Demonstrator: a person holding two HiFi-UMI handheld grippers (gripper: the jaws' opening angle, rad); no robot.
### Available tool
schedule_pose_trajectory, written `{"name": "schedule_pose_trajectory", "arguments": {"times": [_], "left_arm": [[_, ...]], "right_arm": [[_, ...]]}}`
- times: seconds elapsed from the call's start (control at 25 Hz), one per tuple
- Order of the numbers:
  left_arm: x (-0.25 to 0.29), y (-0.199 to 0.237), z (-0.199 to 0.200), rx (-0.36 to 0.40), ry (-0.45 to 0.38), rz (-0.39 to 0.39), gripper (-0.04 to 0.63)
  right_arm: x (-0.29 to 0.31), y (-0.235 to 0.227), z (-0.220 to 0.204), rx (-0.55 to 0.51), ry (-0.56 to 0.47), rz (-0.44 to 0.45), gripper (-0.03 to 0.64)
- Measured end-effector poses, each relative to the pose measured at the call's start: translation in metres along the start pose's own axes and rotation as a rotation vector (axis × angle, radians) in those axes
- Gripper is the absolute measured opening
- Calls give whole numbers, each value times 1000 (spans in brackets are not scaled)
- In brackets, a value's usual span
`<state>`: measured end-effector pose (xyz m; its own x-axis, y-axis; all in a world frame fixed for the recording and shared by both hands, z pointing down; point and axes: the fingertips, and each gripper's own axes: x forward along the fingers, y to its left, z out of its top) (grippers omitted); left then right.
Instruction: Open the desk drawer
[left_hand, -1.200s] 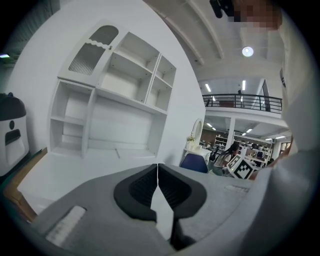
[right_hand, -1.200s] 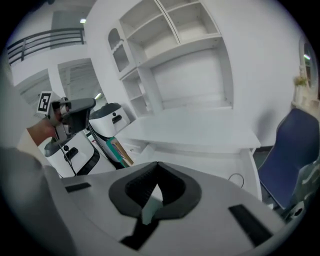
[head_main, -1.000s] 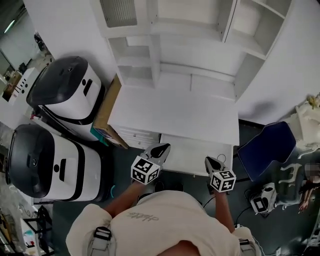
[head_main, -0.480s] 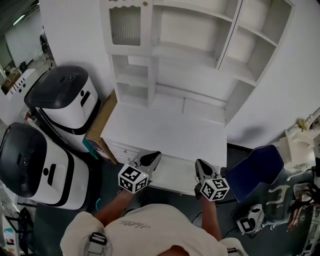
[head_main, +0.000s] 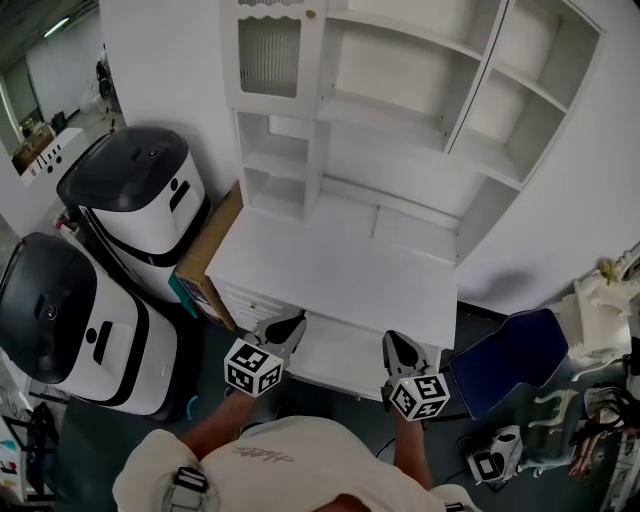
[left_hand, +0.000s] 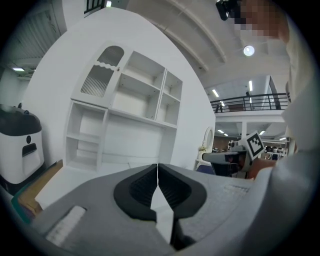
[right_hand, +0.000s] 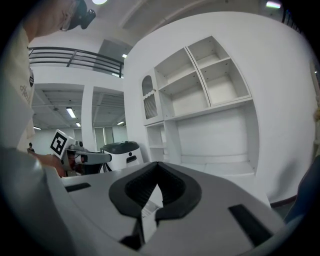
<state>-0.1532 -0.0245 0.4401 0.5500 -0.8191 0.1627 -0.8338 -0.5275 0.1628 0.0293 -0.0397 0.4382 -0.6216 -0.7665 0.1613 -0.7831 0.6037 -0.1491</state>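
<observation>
A white desk (head_main: 340, 262) with a tall shelf unit (head_main: 400, 130) on it stands ahead of me. Under the desktop's front edge the white drawer (head_main: 335, 352) is pulled out toward me. My left gripper (head_main: 291, 323) is at the drawer's front left corner and my right gripper (head_main: 394, 343) at its front right, both with jaws closed and nothing visible between them. In the left gripper view the left gripper (left_hand: 158, 168) points over the desktop at the shelves, with the right gripper (left_hand: 226, 157) beside it. The right gripper view shows the right gripper (right_hand: 157, 165) likewise, tips touching.
Two white machines with black lids (head_main: 135, 190) (head_main: 60, 310) stand left of the desk, with a cardboard box (head_main: 207, 250) wedged against the desk's side. A blue chair (head_main: 500, 362) is at the right, with white equipment (head_main: 495, 460) on the floor.
The head view has tilted up, showing more of the shelf unit. Both grippers have drawn back toward me with the drawer's front edge and stay shut.
</observation>
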Motion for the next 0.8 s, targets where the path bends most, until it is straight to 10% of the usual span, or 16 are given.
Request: {"name": "schedule_pose_trajectory", "arguments": {"times": [0.8], "left_arm": [[14,5,-13,-55,-8,-36,17]], "right_arm": [[-10,15,10,-99,-1,-11,2]]}}
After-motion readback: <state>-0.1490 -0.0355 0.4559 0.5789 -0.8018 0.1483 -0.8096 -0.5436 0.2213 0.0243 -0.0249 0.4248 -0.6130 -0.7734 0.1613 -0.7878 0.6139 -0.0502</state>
